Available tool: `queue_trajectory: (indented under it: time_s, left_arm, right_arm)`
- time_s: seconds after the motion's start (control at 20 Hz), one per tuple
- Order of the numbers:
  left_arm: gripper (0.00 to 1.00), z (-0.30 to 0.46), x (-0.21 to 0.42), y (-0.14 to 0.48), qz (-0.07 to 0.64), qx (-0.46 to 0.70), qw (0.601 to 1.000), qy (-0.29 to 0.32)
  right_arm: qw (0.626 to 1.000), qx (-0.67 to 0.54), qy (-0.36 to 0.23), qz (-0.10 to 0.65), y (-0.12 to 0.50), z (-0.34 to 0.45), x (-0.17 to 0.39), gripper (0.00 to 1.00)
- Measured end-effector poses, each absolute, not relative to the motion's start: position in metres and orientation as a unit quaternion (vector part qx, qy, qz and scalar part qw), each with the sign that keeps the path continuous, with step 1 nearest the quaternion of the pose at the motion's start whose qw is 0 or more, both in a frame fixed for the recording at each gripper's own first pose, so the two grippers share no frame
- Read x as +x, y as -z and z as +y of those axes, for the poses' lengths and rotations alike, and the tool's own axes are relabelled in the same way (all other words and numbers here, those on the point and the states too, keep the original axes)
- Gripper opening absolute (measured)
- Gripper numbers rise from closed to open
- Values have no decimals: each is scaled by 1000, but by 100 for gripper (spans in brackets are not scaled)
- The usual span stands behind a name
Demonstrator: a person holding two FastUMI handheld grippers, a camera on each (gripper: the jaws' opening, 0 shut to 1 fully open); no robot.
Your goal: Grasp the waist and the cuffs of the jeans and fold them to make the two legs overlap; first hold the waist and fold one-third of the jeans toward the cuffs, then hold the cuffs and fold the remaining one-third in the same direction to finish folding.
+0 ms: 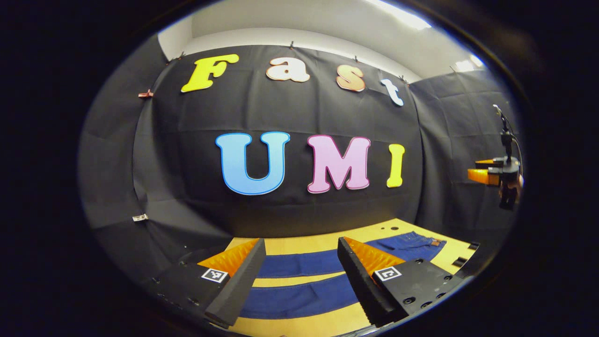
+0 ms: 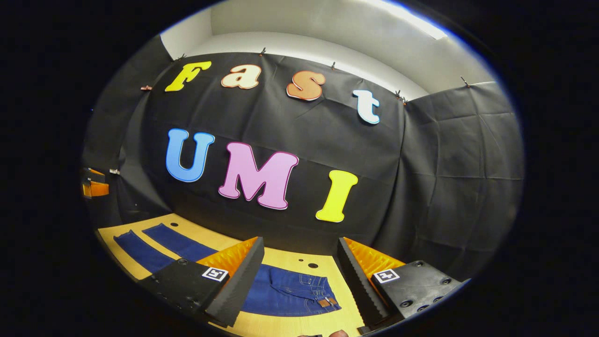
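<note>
jeans (image 2: pixel 285 292) flat on table (image 2: pixel 299 327), legs apart, wall behind

A staged recording booth is seen: creased black cloth walls (image 2: pixel 444 154) are clipped up around a pale wooden tabletop (image 1: pixel 309 243), under strip lighting (image 2: pixel 412 21).

wooden table (image 1: pixel 304 243) — jeans (image 1: pixel 299 299) spread flat

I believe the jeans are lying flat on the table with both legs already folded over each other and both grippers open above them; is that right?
Not quite: in the left gripper view the jeans lie flat on the table with legs apart, table showing between them. Both the left gripper and right gripper are open.
</note>
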State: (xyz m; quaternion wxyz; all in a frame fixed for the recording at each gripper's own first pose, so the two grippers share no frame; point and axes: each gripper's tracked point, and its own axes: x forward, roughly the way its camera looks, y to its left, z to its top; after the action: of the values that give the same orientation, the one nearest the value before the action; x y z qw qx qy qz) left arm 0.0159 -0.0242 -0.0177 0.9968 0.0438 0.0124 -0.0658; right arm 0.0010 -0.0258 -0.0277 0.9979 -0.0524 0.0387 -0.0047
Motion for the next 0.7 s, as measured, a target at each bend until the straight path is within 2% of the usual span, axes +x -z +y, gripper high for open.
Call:
queue_trajectory:
  time_s: [0.15, 0.3, 0.5, 0.7]
  left_arm:
    - [97, 5, 29, 37, 44, 99, 990, 85]
    - [97, 14, 22, 88, 111, 179, 964, 159]
    - [96, 14, 37, 180, 232, 271, 892, 278]
    - [97, 34, 61, 266, 338, 340, 814, 328]
  right_arm:
    - [995, -52, -24, 81, 57, -16, 9, 95]
    - [978, -96, -85, 165, 119, -5, 21, 96]
    - [942, -131, -180, 251, 195, 14, 31, 97]
    - [885, -169, -270, 341, 274, 16, 40, 97]
